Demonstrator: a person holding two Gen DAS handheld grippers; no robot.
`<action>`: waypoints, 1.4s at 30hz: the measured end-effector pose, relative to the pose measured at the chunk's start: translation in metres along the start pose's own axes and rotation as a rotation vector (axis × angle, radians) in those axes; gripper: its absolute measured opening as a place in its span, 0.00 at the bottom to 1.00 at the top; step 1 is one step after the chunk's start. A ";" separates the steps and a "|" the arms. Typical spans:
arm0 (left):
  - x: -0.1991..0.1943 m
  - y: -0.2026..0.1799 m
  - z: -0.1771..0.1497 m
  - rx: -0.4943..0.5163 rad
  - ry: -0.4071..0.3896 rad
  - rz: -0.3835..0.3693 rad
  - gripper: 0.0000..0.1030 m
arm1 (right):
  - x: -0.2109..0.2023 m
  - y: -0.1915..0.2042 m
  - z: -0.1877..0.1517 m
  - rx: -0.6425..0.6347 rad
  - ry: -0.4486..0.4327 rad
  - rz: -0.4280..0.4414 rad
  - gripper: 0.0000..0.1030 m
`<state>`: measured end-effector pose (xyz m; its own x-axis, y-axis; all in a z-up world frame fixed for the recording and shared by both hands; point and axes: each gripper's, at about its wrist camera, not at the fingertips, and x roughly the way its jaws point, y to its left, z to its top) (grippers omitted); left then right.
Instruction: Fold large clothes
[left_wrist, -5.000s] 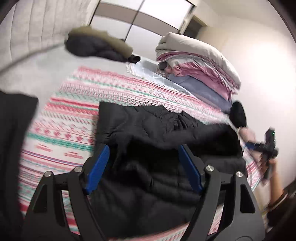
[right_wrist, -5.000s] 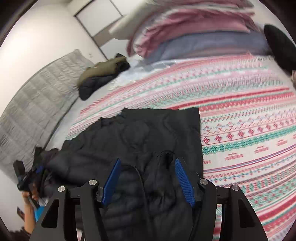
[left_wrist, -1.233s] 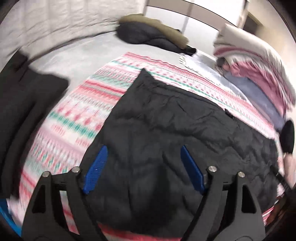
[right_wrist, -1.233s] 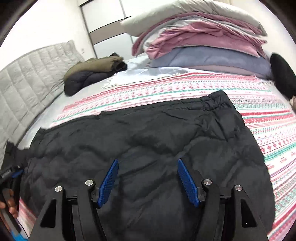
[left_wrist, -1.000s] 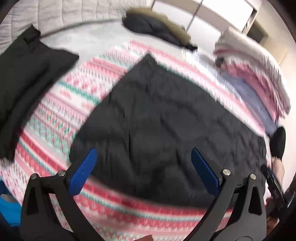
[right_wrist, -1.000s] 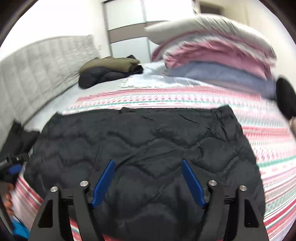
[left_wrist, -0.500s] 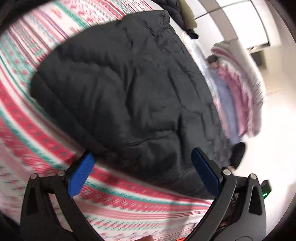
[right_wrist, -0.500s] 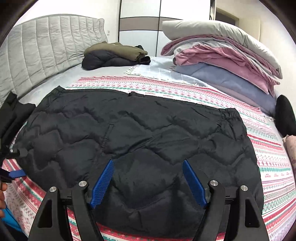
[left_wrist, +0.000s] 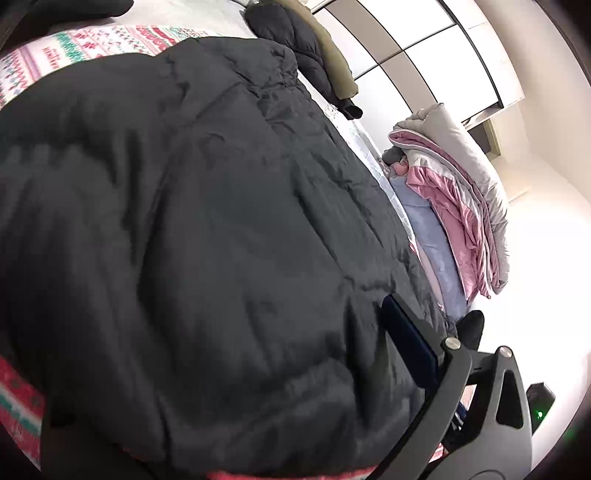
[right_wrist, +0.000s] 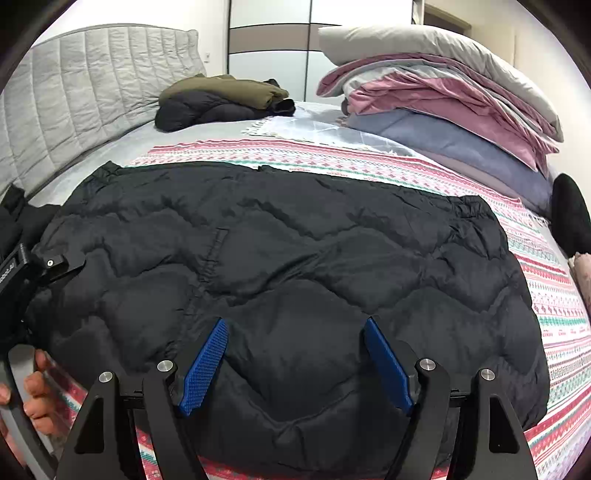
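A black quilted jacket (right_wrist: 295, 251) lies spread flat across the patterned blanket (right_wrist: 550, 295) on the bed. My right gripper (right_wrist: 295, 328) is open just above the jacket's near edge, with its blue pads (right_wrist: 205, 362) well apart and nothing pinched. The left gripper (left_wrist: 277, 321) is low at the jacket's left edge, with the puffy cloth (left_wrist: 221, 221) bulging between its jaws. One blue pad (left_wrist: 406, 347) shows, standing wide; the other finger is hidden by cloth. In the right wrist view the left gripper's body (right_wrist: 40, 266) sits at that edge, with a hand (right_wrist: 33, 387) below it.
A folded olive and black coat pile (right_wrist: 221, 99) lies near the grey headboard (right_wrist: 74, 96). Stacked pink, grey and blue bedding (right_wrist: 443, 96) fills the far right. A black garment (right_wrist: 11, 218) lies at the left, and a dark rounded object (right_wrist: 570, 221) sits at the right edge.
The left gripper has sunk and rolled down onto the jacket's left edge, so the cloth now fills its view and hides one finger. The right gripper has eased closer to the near edge.
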<state>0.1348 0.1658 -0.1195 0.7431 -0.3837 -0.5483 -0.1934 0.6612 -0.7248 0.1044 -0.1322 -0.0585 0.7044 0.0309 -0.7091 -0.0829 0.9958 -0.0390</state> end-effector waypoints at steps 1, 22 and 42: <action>0.002 0.001 0.003 -0.007 -0.007 -0.003 0.92 | 0.002 -0.001 0.000 0.009 0.001 -0.001 0.76; -0.090 -0.045 0.029 0.245 -0.272 0.023 0.18 | -0.016 -0.016 0.017 0.250 -0.087 0.200 0.75; -0.109 -0.111 -0.008 0.700 -0.365 0.072 0.22 | 0.082 0.105 0.017 0.236 0.235 0.778 0.14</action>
<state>0.0703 0.1285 0.0171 0.9306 -0.1692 -0.3246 0.1088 0.9746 -0.1959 0.1654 -0.0231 -0.1083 0.3402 0.7224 -0.6020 -0.3159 0.6908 0.6504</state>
